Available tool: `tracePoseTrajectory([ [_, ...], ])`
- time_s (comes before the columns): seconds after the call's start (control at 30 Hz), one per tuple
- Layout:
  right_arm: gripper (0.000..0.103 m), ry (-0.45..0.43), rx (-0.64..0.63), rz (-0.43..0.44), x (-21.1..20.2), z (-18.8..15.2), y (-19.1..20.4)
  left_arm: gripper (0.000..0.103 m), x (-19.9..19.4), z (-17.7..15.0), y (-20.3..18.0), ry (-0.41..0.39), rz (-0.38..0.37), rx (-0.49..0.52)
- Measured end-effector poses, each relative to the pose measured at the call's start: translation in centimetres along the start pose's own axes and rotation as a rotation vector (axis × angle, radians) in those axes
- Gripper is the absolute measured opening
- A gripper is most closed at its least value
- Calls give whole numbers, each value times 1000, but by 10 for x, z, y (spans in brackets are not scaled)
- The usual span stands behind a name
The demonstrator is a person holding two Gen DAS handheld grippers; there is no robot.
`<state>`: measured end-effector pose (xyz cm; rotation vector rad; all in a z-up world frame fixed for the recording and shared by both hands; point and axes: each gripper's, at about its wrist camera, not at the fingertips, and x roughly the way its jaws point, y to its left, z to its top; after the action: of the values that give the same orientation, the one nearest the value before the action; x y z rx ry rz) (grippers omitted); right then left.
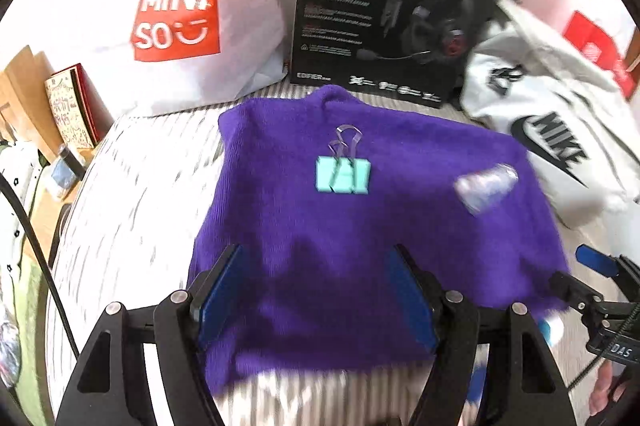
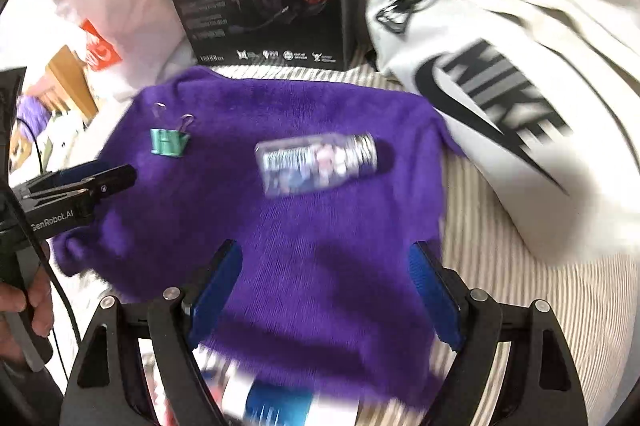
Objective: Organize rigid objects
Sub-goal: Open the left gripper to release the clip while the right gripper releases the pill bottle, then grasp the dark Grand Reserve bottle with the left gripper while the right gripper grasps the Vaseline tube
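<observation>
Just ahead of both tools lies a fuzzy purple knitted cloth (image 1: pixel 360 226), matt and finely ribbed. On it, beyond the left tool's fingers, sits a mint-green binder clip (image 1: pixel 343 175) with a smooth painted body and shiny wire handles. Beyond the right tool's fingers rests a small clear glossy bottle (image 2: pixel 316 161) with a printed label. The striped bedding (image 1: pixel 132 185) under the cloth looks like woven fabric. Farther ahead stands a black cardboard headset box (image 1: pixel 392 1) with a slight sheen, beside a thin white plastic shopping bag (image 1: pixel 176 9) and a soft white Nike sweatshirt (image 2: pixel 500 97). The fingers (image 2: pixel 218 290) carry matt blue pads on black plastic frames with metal rivets.
</observation>
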<state>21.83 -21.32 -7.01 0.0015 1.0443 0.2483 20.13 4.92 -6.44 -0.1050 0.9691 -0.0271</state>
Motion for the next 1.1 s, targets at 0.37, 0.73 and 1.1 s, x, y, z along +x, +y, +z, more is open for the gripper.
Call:
tracePoseTrajectory([
  [0.37, 84, -95, 103, -18, -70, -85, -5, 72, -49, -97, -25, -7, -32, 54],
  [0.73, 84, -100, 51, -53, -102, -124, -3, 72, -33, -153, -49, 54, -13, 76],
  [1.1, 84, -114, 92, -54, -108, -140, -25, 72, -28, -156, -38, -20, 51, 71],
])
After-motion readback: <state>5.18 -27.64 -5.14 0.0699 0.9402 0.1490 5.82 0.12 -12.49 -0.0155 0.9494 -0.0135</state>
